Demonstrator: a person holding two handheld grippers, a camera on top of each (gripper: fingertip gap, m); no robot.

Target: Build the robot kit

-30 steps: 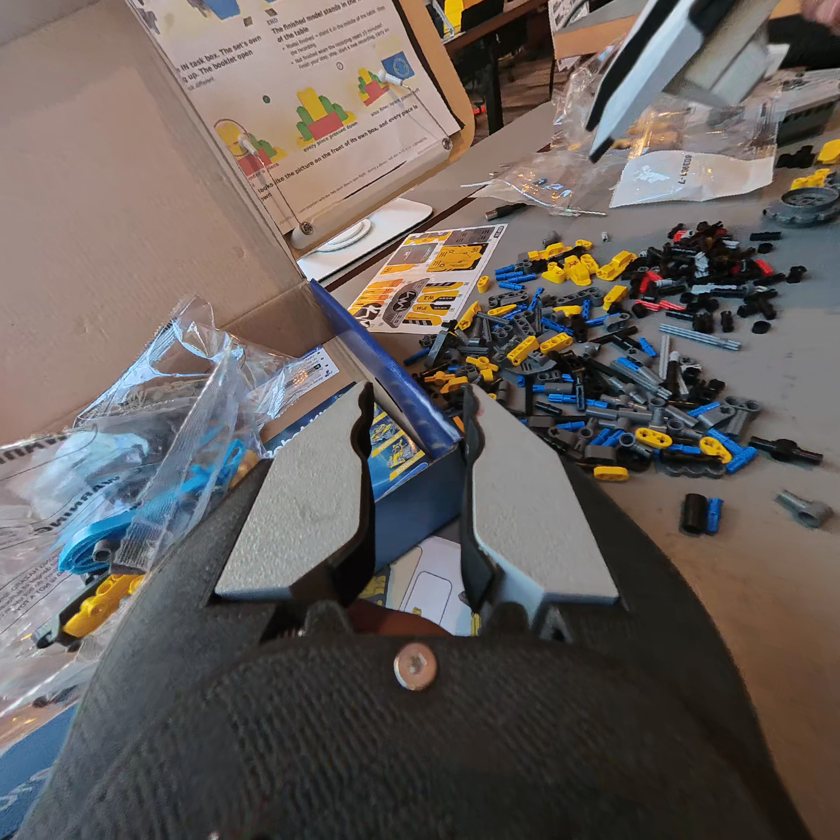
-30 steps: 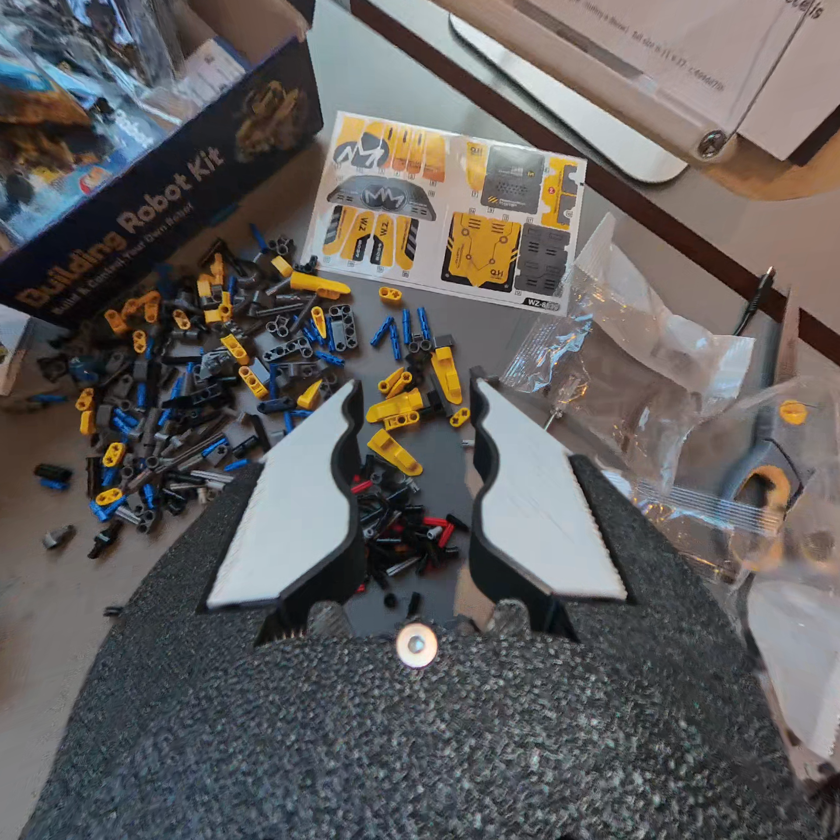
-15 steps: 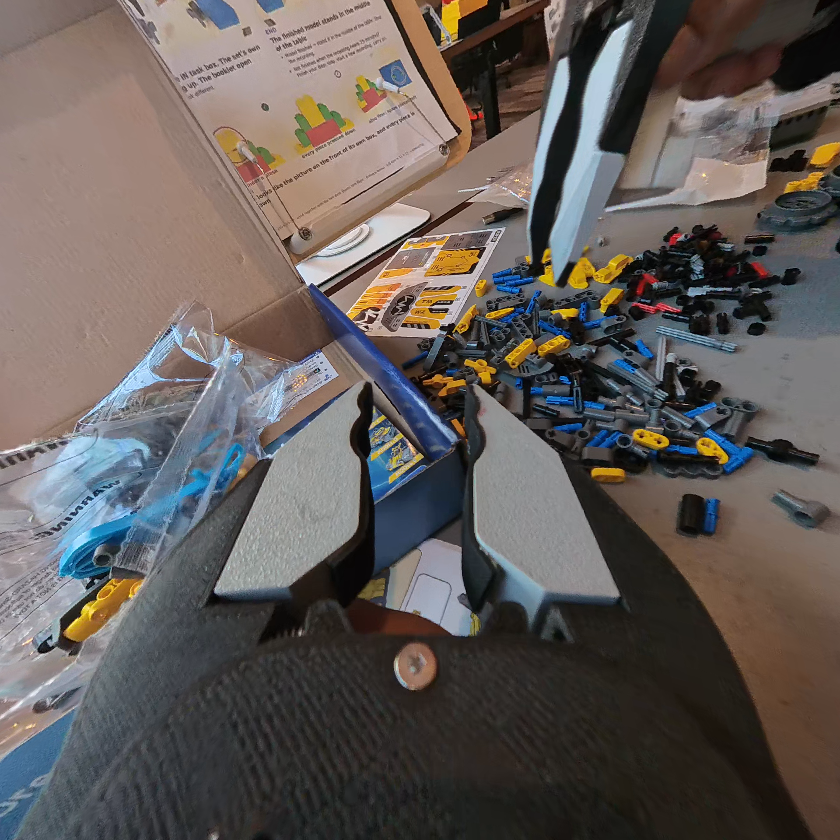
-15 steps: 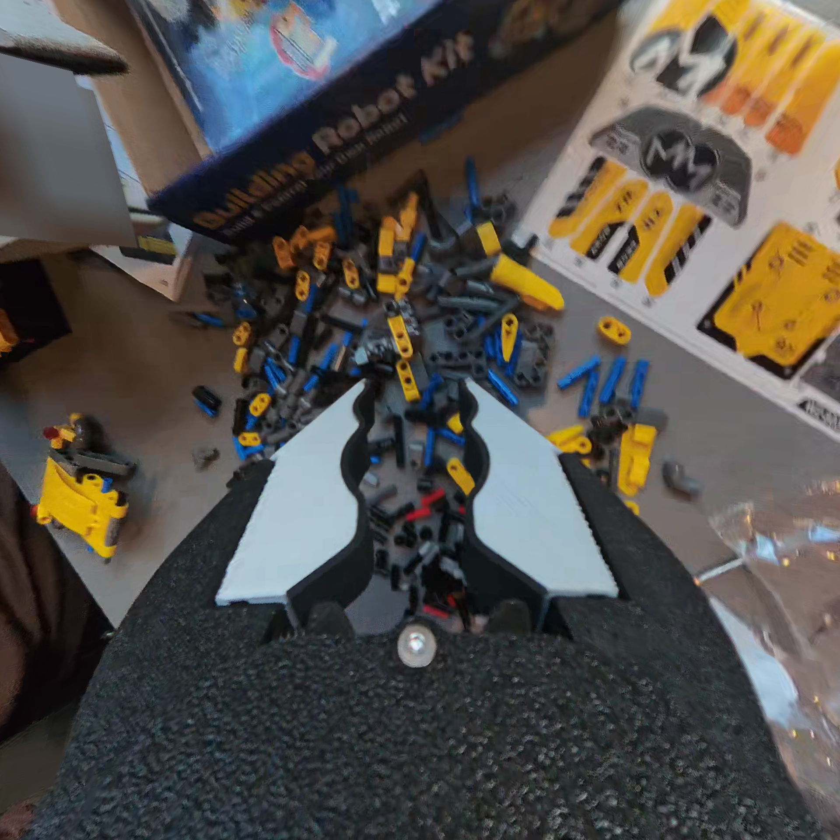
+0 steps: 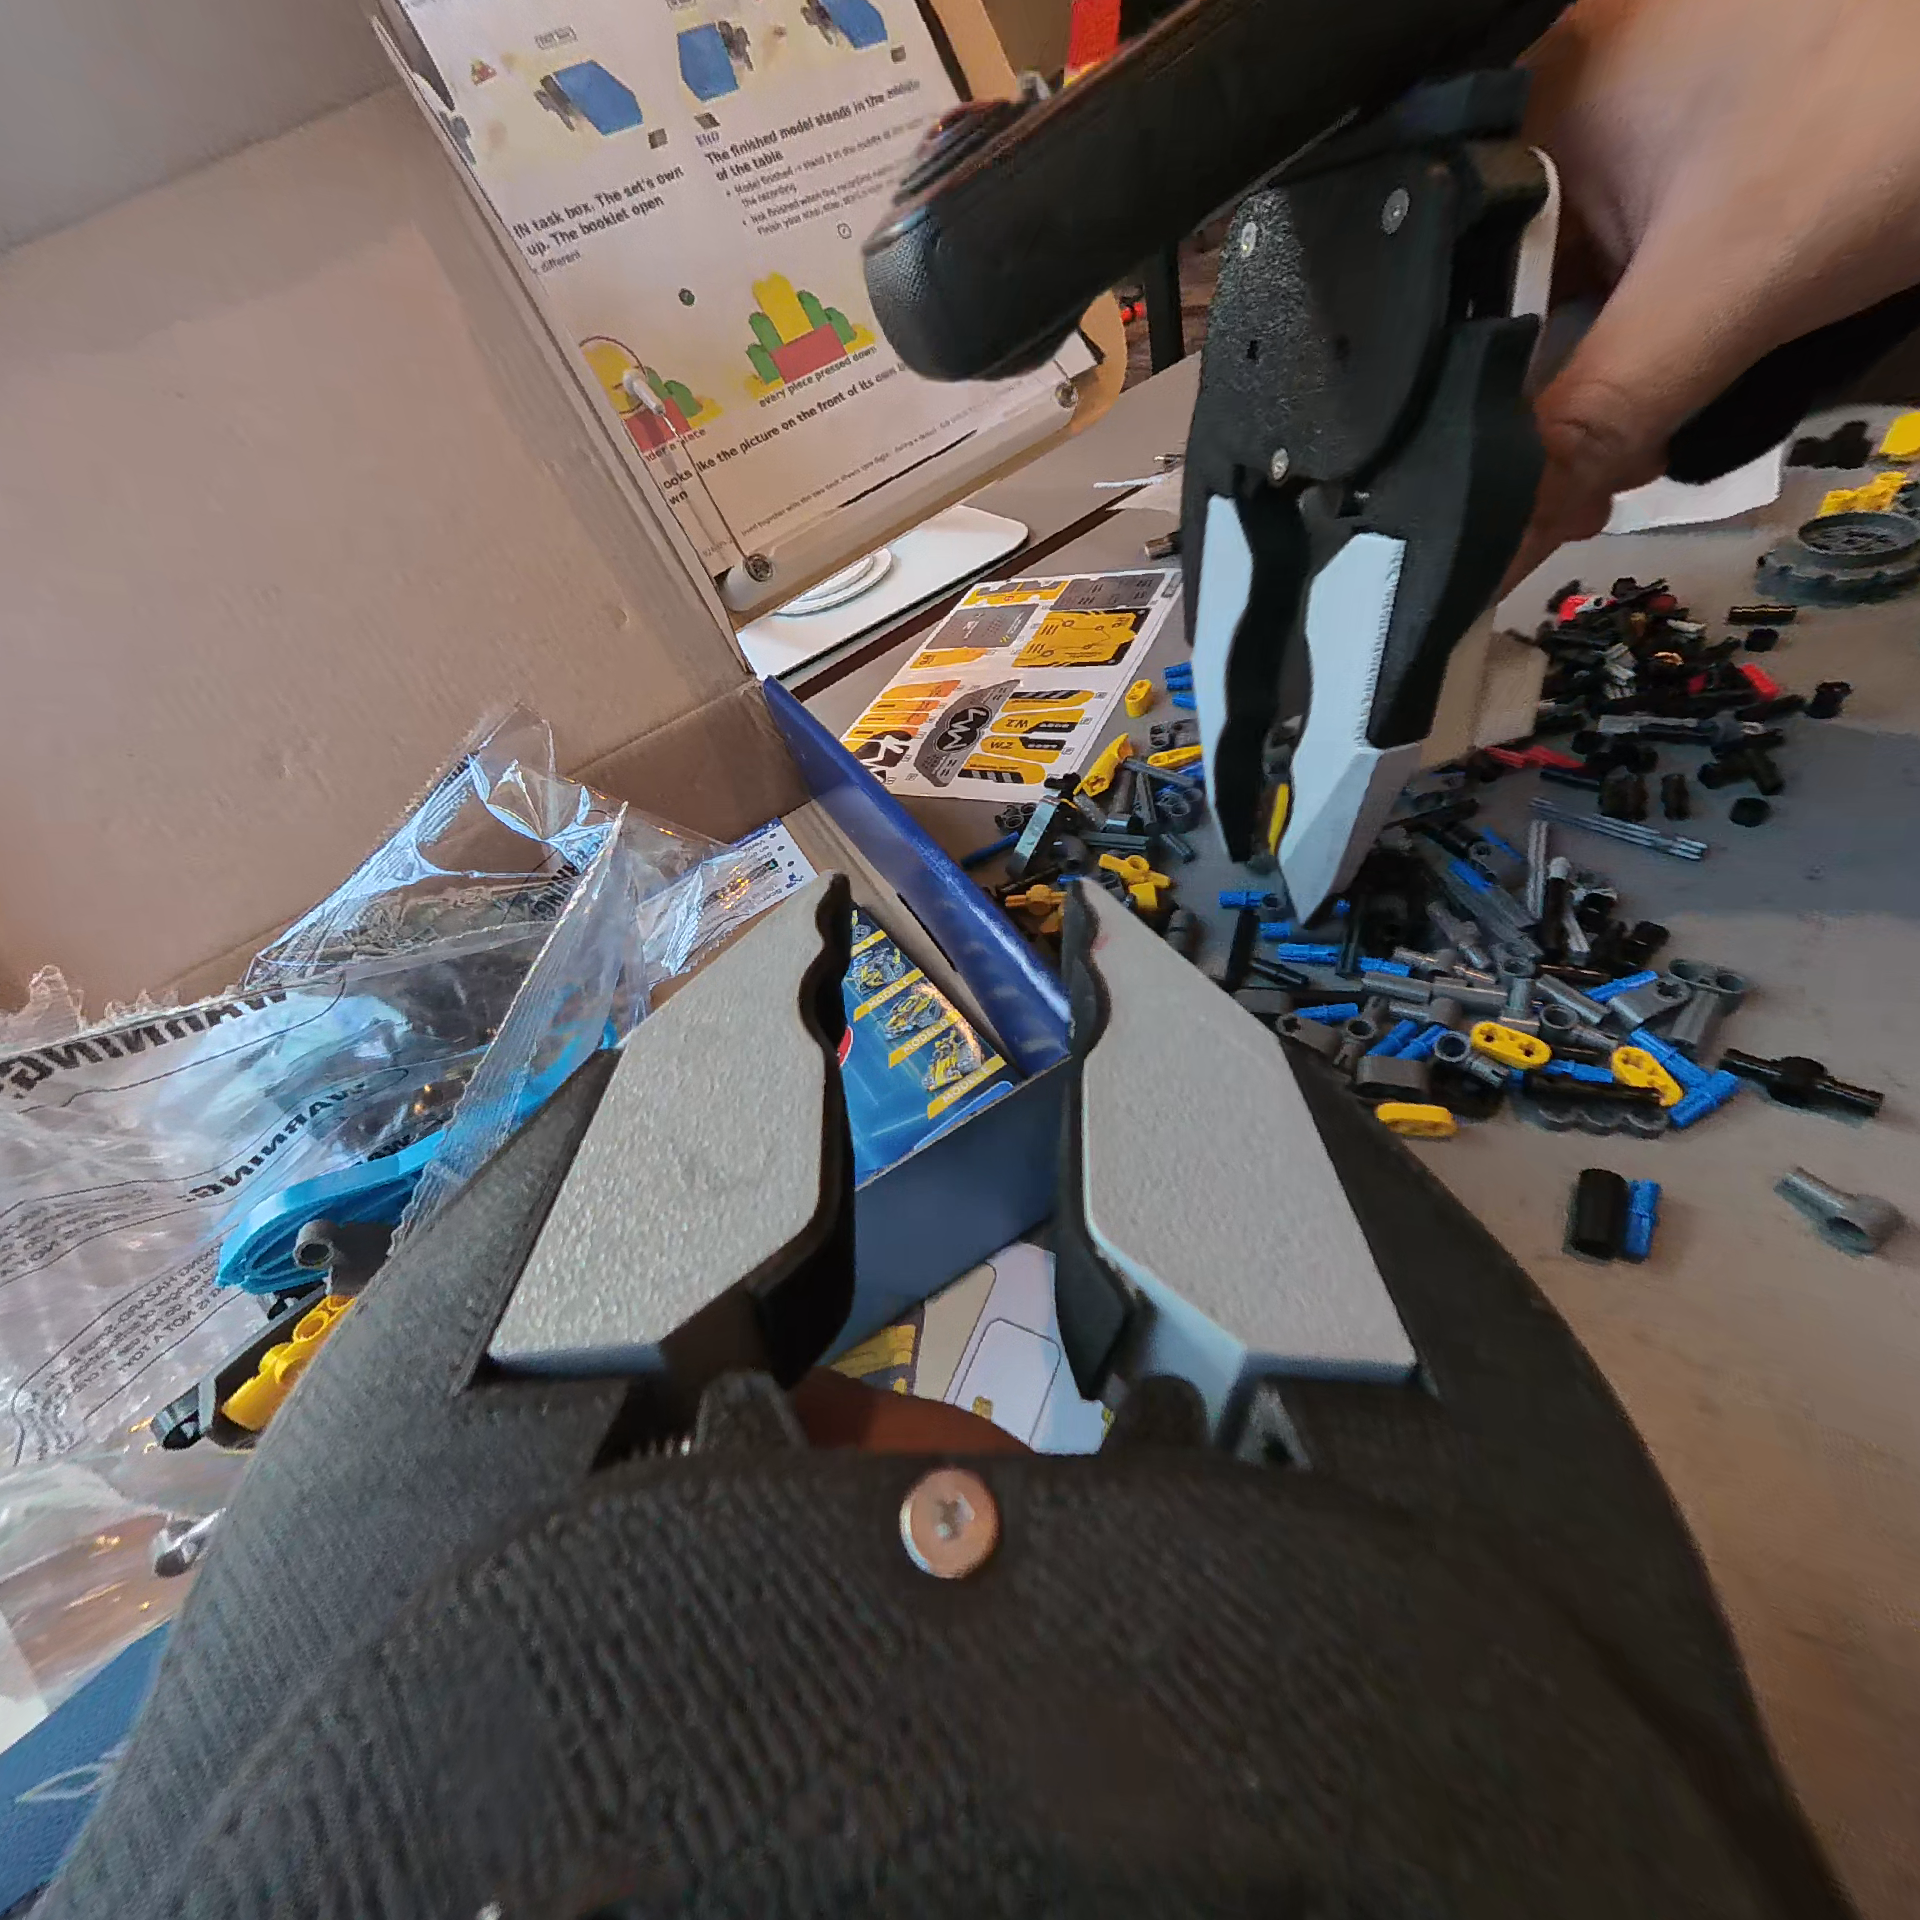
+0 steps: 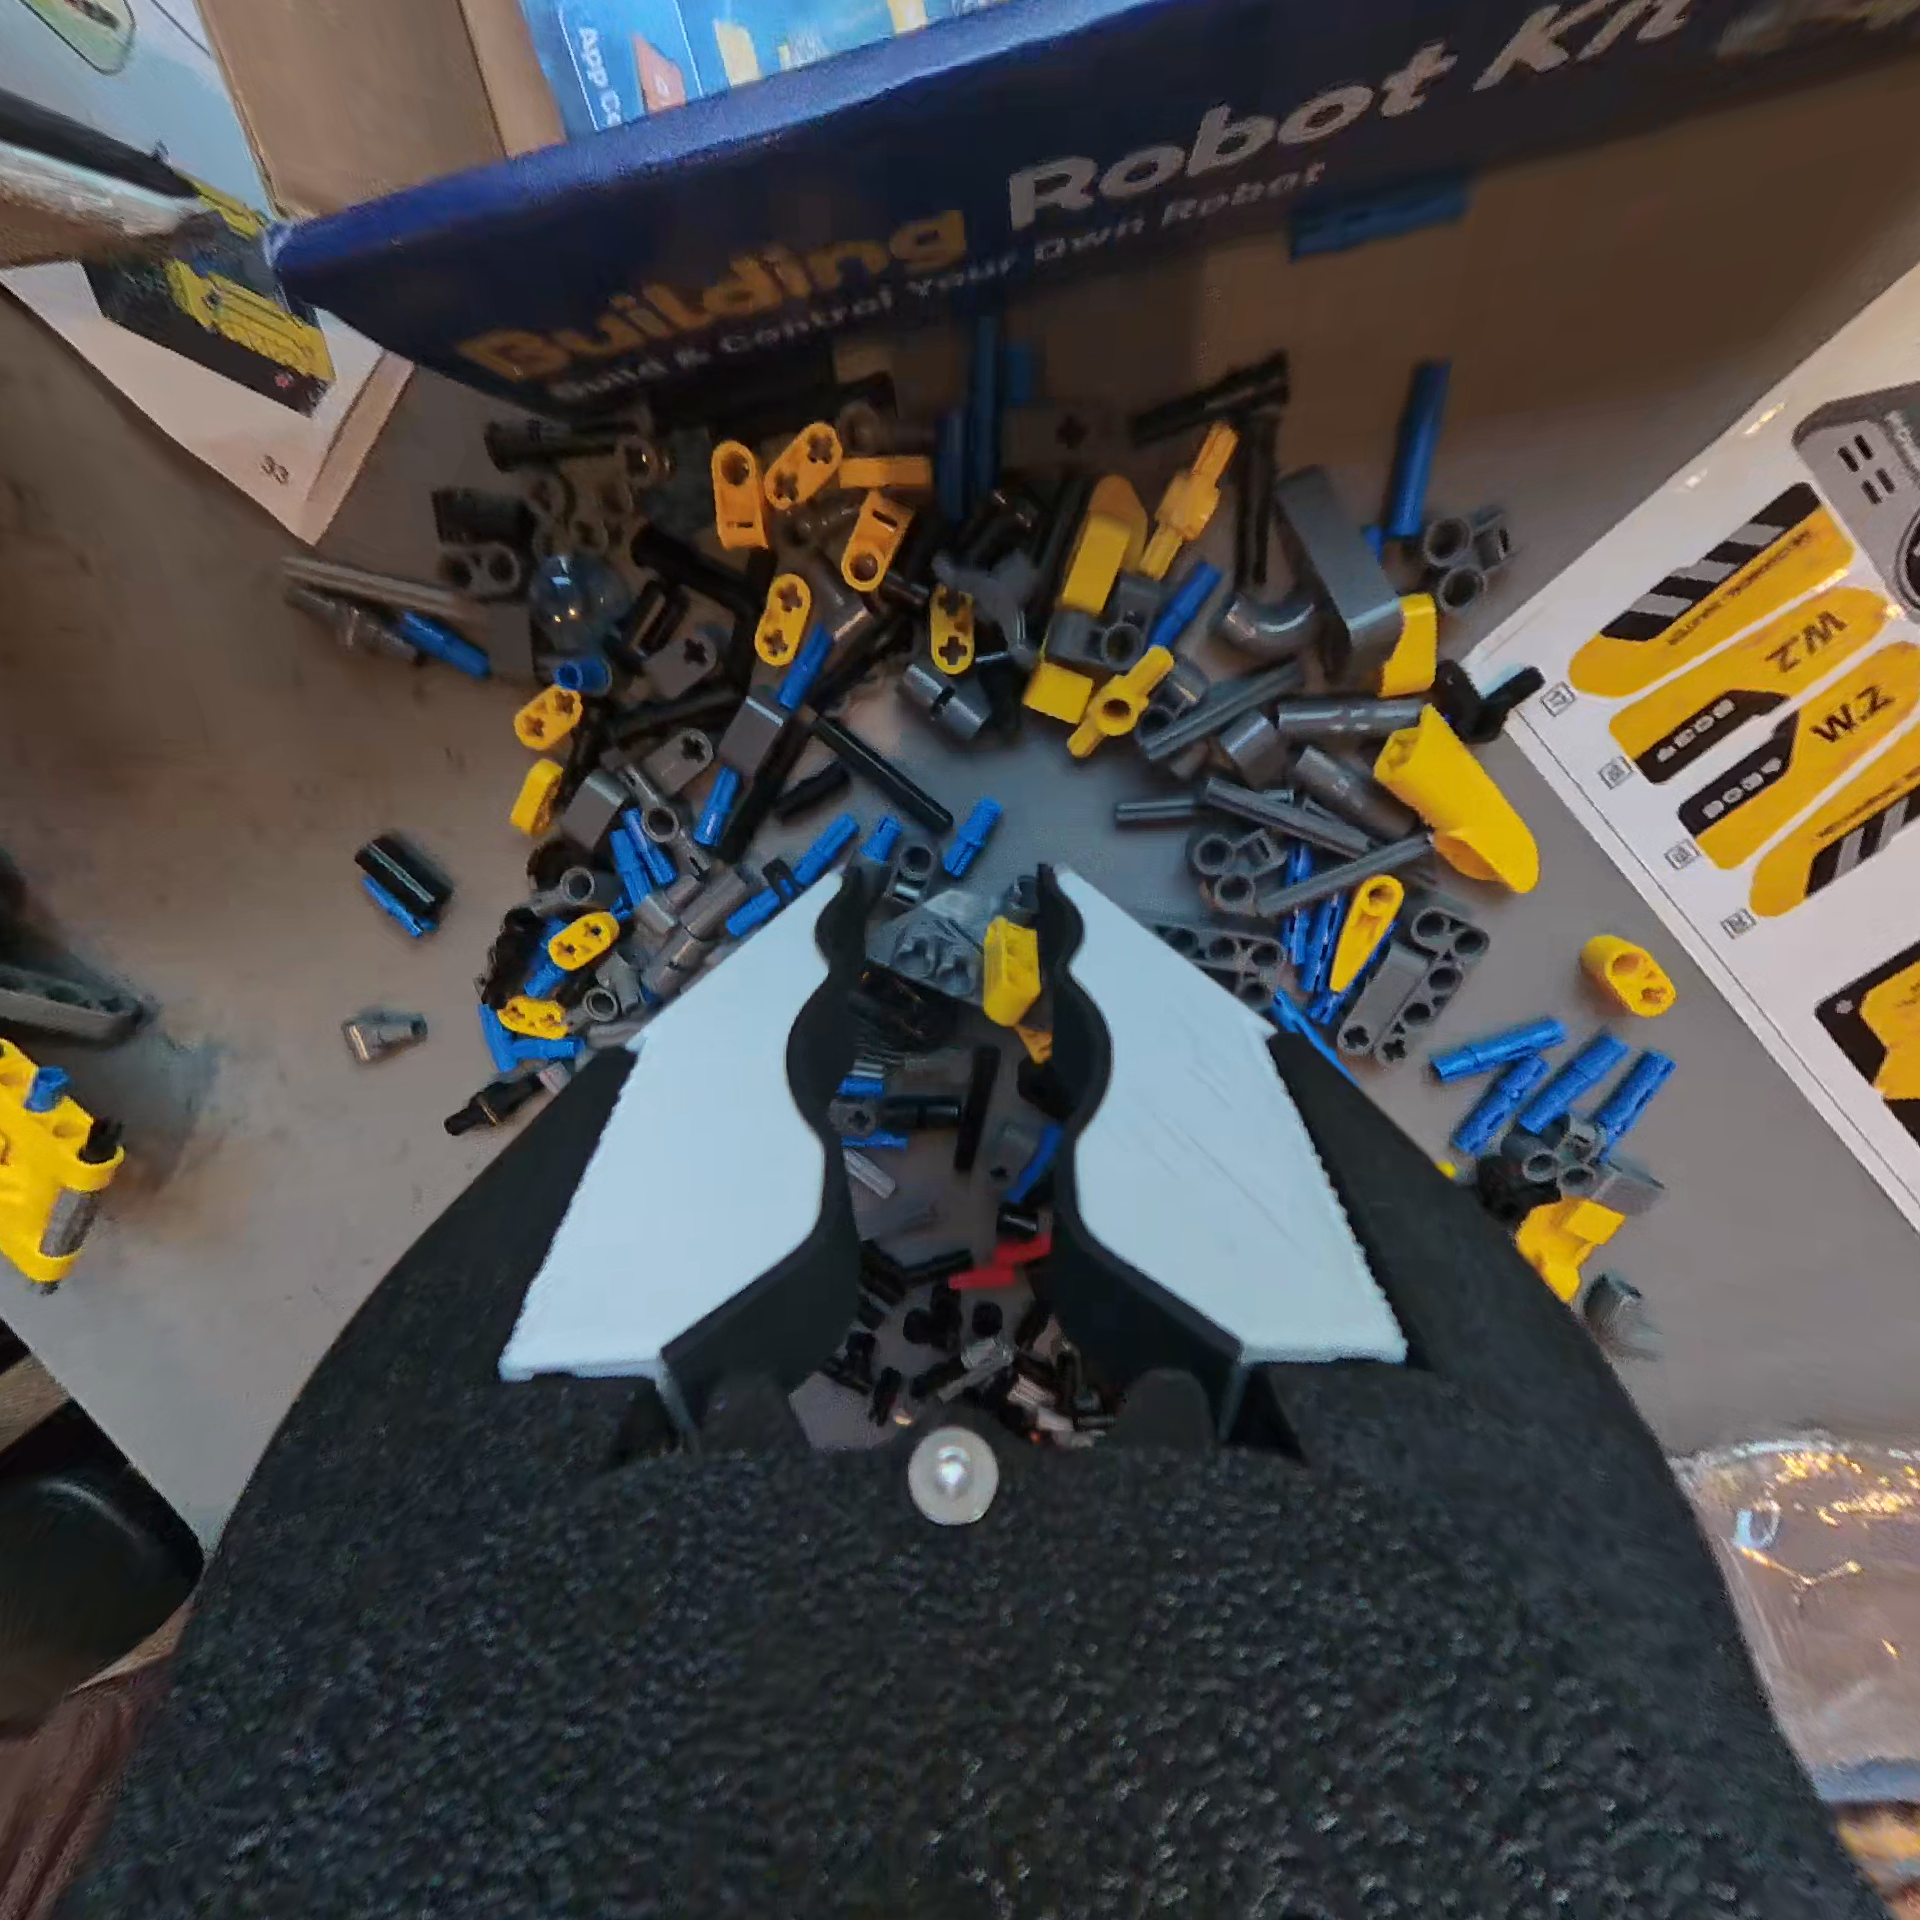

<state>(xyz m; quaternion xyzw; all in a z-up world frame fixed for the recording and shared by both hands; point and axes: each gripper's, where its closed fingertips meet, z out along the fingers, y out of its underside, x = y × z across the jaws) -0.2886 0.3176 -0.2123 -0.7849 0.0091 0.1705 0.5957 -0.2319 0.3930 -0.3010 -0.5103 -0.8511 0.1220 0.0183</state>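
1. Far left: clear plastic bags (image 5: 343, 1049) of parts lie inside the open blue box (image 5: 935, 1184), cardboard flap up behind.
2. Left gripper (image 5: 951, 920) hangs over the box's near corner. Jaws open, nothing between them; the box's blue edge sits in the gap, contact not clear.
3. Right of the box: loose pile of small parts (image 5: 1455, 997) spread on the bench (image 5: 1714, 1455), sticker sheet (image 5: 1023, 686) behind it.
4. Right gripper (image 6: 951, 894) points down into the pile, held by a hand (image 5: 1704, 249). It is the nearer one to the parts; the left is well apart from them.
5. Right jaws are narrowed but not closed. A yellow piece (image 6: 1010, 966) lies at the tips against the right jaw, a grey block (image 6: 930, 945) just beside it on the left. Can't tell if either is pinched or just under the tips.
6. Yellow piece's long axis runs roughly along the jaws, not across.
7. Far left in the right wrist view: a small yellow assembly (image 6: 47, 1174) stands apart from the pile.
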